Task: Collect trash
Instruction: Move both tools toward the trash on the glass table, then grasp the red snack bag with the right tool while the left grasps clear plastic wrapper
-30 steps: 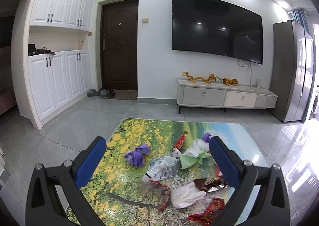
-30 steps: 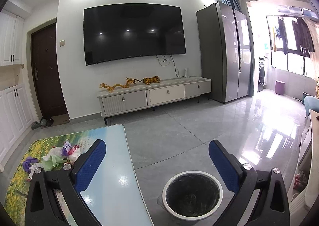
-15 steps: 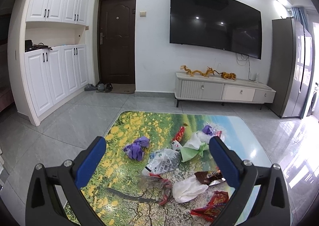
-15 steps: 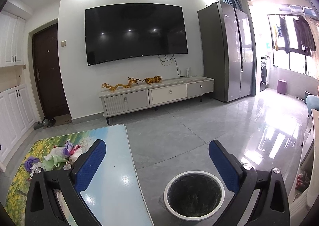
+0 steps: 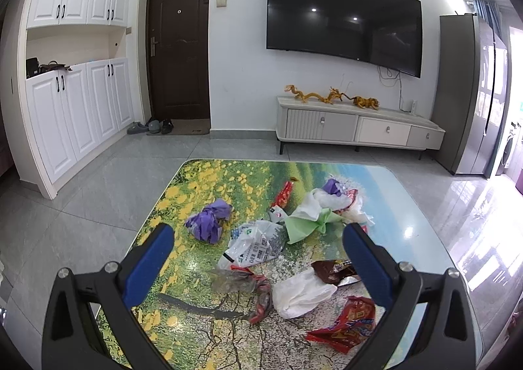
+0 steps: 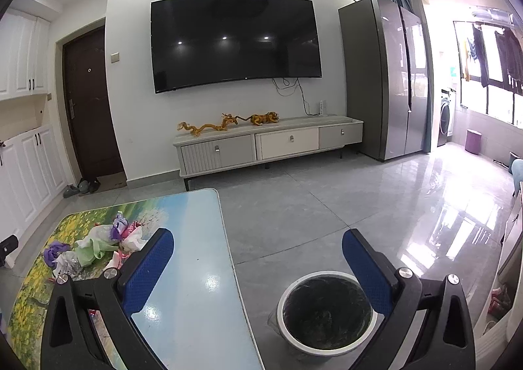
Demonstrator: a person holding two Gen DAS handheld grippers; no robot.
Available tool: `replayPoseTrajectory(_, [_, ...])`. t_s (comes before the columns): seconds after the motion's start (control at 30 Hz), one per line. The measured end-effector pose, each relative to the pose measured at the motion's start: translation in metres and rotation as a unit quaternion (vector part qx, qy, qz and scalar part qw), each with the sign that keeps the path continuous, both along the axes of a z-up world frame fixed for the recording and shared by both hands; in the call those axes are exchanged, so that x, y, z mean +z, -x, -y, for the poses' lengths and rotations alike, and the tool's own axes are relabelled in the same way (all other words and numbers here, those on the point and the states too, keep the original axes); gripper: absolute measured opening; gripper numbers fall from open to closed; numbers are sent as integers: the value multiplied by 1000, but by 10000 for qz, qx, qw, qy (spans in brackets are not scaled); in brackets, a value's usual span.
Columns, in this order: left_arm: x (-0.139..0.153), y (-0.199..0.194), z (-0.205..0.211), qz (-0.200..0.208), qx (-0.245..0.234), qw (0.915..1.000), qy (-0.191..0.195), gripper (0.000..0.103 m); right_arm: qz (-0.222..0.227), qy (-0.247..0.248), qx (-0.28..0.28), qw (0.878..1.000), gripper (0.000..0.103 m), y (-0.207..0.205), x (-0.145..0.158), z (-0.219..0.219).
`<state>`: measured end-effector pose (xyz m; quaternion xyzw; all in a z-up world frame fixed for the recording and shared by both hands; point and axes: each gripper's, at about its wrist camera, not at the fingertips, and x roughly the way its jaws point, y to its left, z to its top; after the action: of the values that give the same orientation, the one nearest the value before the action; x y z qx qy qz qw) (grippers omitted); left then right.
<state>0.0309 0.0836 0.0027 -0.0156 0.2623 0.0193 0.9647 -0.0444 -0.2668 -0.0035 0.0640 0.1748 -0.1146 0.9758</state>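
Observation:
Trash lies scattered on a low table (image 5: 408, 206) with a flower-landscape top. There is a purple crumpled wrapper (image 5: 209, 219), a clear printed bag (image 5: 255, 242), a green paper (image 5: 307, 223), a white tissue (image 5: 300, 291), a brown wrapper (image 5: 333, 268) and a red snack packet (image 5: 349, 327). My left gripper (image 5: 258, 233) hangs open above the pile, holding nothing. My right gripper (image 6: 258, 239) is open and empty over the table's right edge (image 6: 228, 259). A white bin with a black liner (image 6: 327, 308) stands on the floor below it. The same trash pile (image 6: 94, 246) shows at the left.
A TV cabinet (image 5: 356, 128) with golden figurines stands under a wall-mounted TV (image 5: 343, 14). A tall grey fridge (image 6: 385, 79) is at the right. White cupboards (image 5: 75, 82) and a dark door (image 5: 179, 46) are at the left, shoes on the mat. Grey tiled floor surrounds the table.
The left wrist view has tilted down and drawn closer, so the trash sits higher and larger between the fingers. The right gripper has shifted slightly; the bin stays under it. Both stay open.

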Motion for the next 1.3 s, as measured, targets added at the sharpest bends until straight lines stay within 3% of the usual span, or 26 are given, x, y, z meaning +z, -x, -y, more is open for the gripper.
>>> replayPoseTrajectory(0.13, [-6, -4, -7, -128, -10, 9999, 14, 103, 83, 137, 180, 9997, 103, -9, -4, -7])
replayPoseTrajectory(0.2, [-11, -4, -11, -200, -71, 9998, 49, 103, -250, -80, 336, 9991, 103, -13, -8, -5])
replayPoseTrajectory(0.4, [-36, -8, -18, -552, -190, 9983, -14, 99, -593, -484, 1164, 9903, 97, -26, -22, -23])
replayPoseTrajectory(0.6, [-66, -17, -31, -1086, -440, 9928, 262, 88, -1159, -980, 2507, 9561, 87, -48, -50, -69])
replayPoseTrajectory(0.7, [-81, -21, -31, -1314, -682, 9883, 375, 80, -1541, -1137, 3065, 9324, 80, -55, -64, -94])
replayPoseTrajectory(0.93, [-112, -30, -29, -1787, -1199, 9753, 508, 55, -2195, -971, 4060, 8818, 72, -59, -88, -144])
replayPoseTrajectory(1.0, [-118, -33, -27, -1880, -1291, 9724, 485, 48, -2381, -571, 4120, 8777, 72, -60, -99, -163])
replayPoseTrajectory(1.1, [-122, -35, -27, -1939, -1381, 9701, 465, 43, -2530, -642, 4283, 8651, 67, -64, -114, -176])
replayPoseTrajectory(1.23, [-126, -40, -27, -1945, -1422, 9695, 454, 34, -2597, -500, 4385, 8589, 61, -64, -122, -190])
replayPoseTrajectory(1.3, [-127, -42, -28, -1949, -1440, 9691, 452, 22, -2606, -487, 4401, 8579, 54, -66, -125, -194])
